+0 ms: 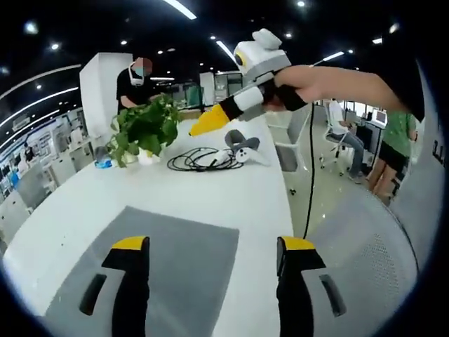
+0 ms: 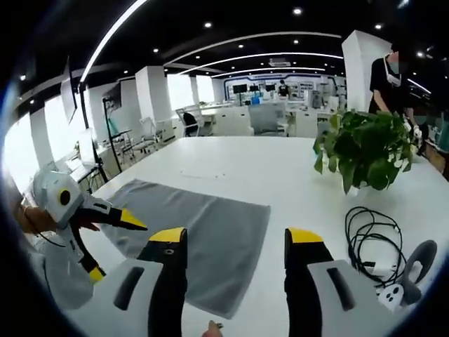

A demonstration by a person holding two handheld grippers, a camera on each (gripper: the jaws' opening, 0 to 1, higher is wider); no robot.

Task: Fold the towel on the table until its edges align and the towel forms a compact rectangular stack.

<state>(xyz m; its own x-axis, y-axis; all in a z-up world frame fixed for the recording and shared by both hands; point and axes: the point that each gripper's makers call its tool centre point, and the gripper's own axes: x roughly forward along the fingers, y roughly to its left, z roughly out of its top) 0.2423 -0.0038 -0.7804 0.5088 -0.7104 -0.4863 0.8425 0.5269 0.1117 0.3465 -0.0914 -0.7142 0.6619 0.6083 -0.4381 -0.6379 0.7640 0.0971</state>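
Grey towel seen flat on white table, just ahead of left tongs, spread, empty. Right tongs also parted, nothing held. Towel judged light, limp, non-slip; best pinched at near corners.

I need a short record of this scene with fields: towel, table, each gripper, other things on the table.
towel: grey towel, lying flat and unfolded on the table
table: white table
left gripper: left gripper, jaws apart, empty, above the towel
right gripper: right gripper, jaws apart, empty, raised over the table
other things: potted plant; black cable, coiled; white controller beside the cable
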